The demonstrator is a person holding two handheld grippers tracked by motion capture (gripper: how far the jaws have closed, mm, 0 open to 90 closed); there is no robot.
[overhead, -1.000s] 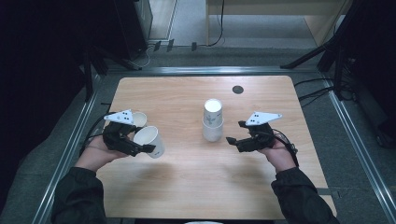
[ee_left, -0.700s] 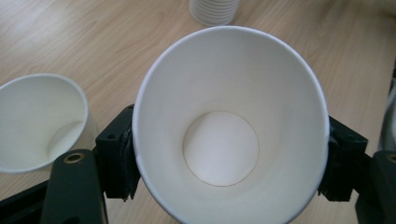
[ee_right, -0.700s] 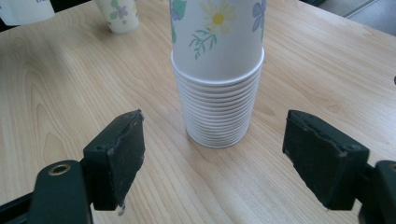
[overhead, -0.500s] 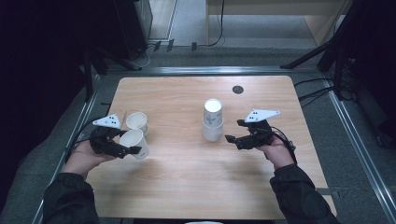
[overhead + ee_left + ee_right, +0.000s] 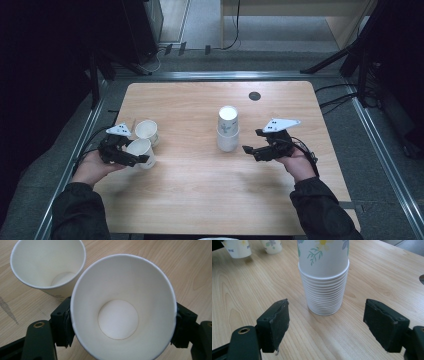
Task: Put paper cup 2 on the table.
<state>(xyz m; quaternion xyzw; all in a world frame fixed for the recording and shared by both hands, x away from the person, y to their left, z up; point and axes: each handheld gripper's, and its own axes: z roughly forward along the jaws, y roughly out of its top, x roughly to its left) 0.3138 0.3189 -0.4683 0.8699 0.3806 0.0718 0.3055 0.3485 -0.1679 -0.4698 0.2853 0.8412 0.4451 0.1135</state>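
Observation:
My left gripper (image 5: 142, 158) is at the table's left, shut on a white paper cup (image 5: 140, 148) that stands upright on or just above the wood. Its jaws have just been opening slightly with the cup still between them. In the left gripper view both pads (image 5: 65, 325) lie against the cup (image 5: 125, 285). A second cup (image 5: 146, 130) stands just behind it, also seen close up (image 5: 47, 262). My right gripper (image 5: 251, 141) is open, just right of a tall stack of flowered cups (image 5: 228, 131). The stack (image 5: 324, 290) stands ahead of the jaws, not between them.
The wooden table (image 5: 200, 200) has a small dark round hole (image 5: 254, 95) at the back right. Metal rails run along both sides of the table. Cables trail on the floor behind and to the right.
My left hand has carried the cup leftward and down, from a tilted hold above the table to upright beside the other cup. The right hand has stayed still.

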